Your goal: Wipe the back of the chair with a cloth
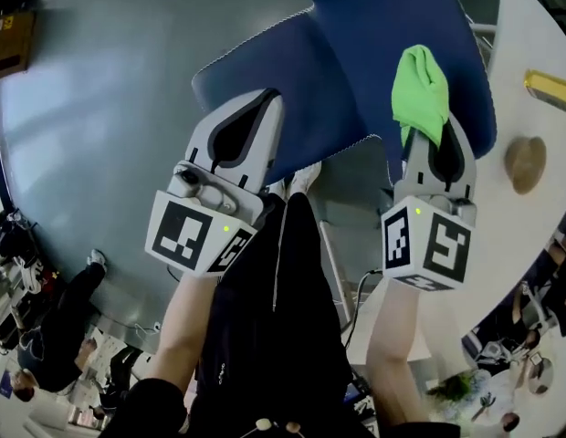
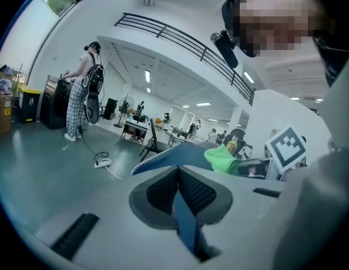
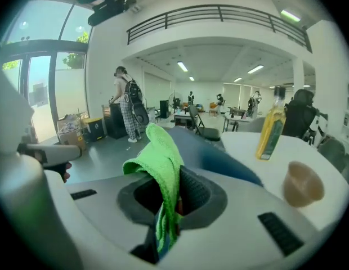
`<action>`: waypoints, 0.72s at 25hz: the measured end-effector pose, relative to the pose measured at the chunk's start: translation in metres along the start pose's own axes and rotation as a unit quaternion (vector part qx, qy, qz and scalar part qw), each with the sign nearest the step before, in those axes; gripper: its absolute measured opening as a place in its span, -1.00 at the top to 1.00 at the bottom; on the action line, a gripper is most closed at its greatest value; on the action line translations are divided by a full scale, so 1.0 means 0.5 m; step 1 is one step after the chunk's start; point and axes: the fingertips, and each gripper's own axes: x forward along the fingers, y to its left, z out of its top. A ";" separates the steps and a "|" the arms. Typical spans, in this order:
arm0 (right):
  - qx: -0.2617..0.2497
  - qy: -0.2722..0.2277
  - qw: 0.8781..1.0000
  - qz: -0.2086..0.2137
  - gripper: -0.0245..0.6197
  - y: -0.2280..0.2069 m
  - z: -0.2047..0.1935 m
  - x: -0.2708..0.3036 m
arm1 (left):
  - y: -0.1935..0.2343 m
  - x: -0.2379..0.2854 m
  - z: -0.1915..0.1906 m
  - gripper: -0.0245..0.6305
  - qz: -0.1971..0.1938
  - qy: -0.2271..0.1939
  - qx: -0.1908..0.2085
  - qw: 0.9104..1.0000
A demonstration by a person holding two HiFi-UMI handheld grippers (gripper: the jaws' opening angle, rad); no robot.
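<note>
While clamped, cloth (image 1: 420, 94) juts lengthwise over the chair (image 1: 383, 26).

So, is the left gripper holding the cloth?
No, the cloth is pinched in the right gripper, while the left gripper is shut on the blue edge of the chair.

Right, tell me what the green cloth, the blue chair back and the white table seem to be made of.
Green cloth: soft, fuzzy fabric, likely microfibre; it bunches and folds over. Blue chair back: thin matte fabric or vinyl, by its pale stitched edge; hard to say which. White table: hard, smooth top, perhaps laminate or plastic, faintly glossy.
</note>
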 end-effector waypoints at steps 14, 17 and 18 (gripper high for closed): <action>0.040 -0.013 0.988 -0.148 0.77 -0.256 0.037 -0.118 | -0.058 -0.014 -0.015 0.91 -0.002 0.006 -0.012 1.000; 0.037 0.009 0.988 -0.151 0.77 -0.242 0.009 -0.111 | -0.053 -0.028 -0.022 0.91 0.005 0.009 -0.013 1.000; 0.035 0.014 0.988 -0.149 0.77 -0.237 0.004 -0.108 | -0.048 -0.029 -0.024 0.91 0.009 0.009 -0.014 1.000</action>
